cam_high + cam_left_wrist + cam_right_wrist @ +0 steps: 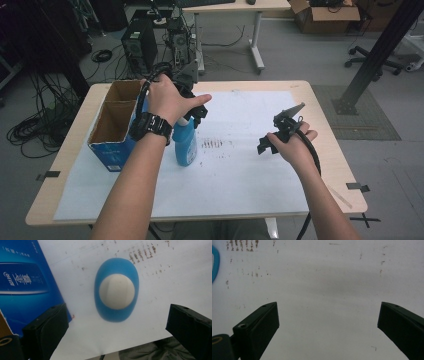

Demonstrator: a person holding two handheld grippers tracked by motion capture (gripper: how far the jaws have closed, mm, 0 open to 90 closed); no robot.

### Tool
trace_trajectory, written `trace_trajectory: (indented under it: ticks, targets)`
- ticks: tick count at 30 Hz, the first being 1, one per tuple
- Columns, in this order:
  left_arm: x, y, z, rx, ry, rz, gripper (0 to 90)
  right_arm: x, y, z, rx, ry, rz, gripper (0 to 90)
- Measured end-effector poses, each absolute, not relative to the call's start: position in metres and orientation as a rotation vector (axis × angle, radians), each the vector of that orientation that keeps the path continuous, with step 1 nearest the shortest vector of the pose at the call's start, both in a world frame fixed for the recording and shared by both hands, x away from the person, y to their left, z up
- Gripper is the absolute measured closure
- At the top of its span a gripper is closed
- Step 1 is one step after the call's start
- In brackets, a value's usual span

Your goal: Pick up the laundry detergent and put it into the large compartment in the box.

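from above, the left gripper (192,102) is held over a blue bottle (185,145) standing beside a cardboard box (114,125); in its view the jaws are spread above the white cap (116,291), so a descent is judged next; the right gripper (328,327) is seen parted over bare paper (332,277)

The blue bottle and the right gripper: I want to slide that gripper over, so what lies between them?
Between the blue bottle and the right gripper, the high view shows bare white paper with brown smudges near the bottle.
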State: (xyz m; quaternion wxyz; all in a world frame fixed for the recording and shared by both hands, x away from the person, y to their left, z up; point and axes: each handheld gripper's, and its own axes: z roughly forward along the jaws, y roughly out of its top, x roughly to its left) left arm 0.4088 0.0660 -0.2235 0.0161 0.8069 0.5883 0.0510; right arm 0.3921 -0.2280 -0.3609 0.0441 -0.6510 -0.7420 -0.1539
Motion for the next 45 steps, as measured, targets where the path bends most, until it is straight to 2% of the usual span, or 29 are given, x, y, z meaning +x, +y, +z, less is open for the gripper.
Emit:
trace_trajectory:
  ticks: [45]
  targets:
    - [0.434, 0.061, -0.282, 2.524, 1.870, 0.067, 5.3, 0.388, -0.236, -0.379, -1.968, -2.266, -0.497, 3.8]
